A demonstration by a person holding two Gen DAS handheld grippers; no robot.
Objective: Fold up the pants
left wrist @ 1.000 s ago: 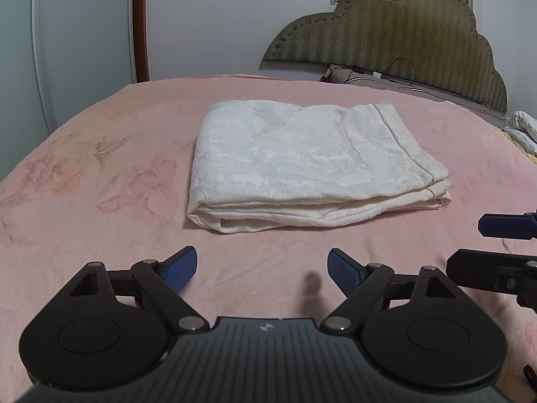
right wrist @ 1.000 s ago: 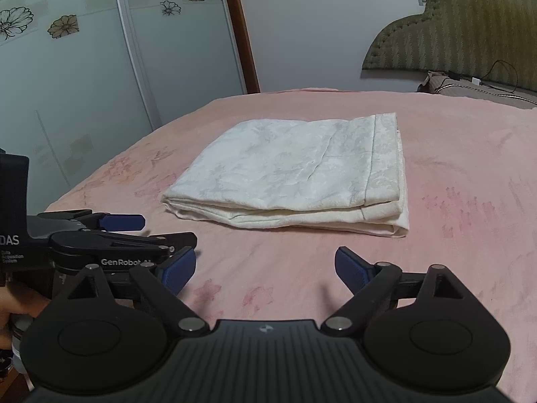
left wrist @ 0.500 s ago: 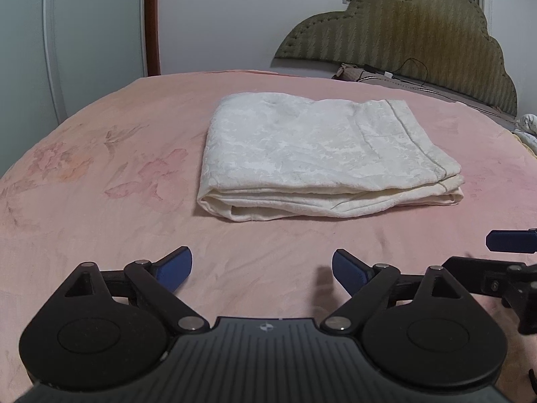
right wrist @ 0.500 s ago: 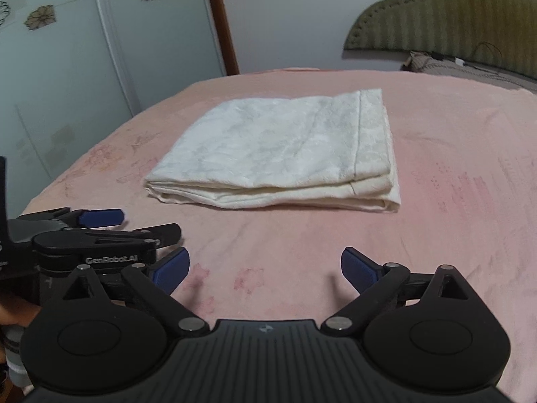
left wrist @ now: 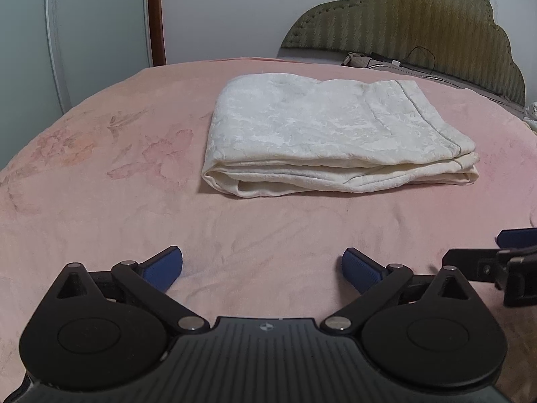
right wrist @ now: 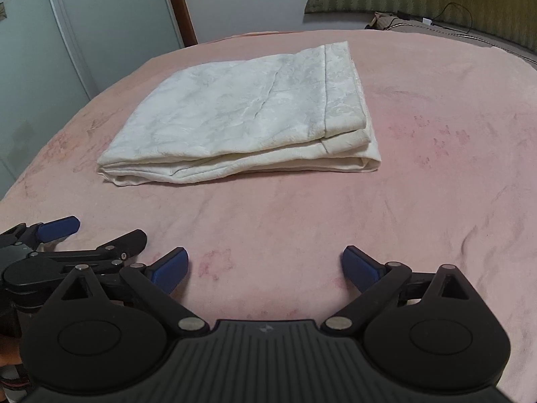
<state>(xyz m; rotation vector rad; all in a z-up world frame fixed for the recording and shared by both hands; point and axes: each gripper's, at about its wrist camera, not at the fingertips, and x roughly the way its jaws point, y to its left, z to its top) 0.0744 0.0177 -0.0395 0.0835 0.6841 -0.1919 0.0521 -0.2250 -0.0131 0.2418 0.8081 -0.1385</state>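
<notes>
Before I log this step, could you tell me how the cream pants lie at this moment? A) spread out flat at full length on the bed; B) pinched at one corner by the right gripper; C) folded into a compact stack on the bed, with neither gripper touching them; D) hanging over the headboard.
C: the pants sit as a layered, folded stack on the pink bed, while the left gripper and right gripper stand open, short of them.
</notes>
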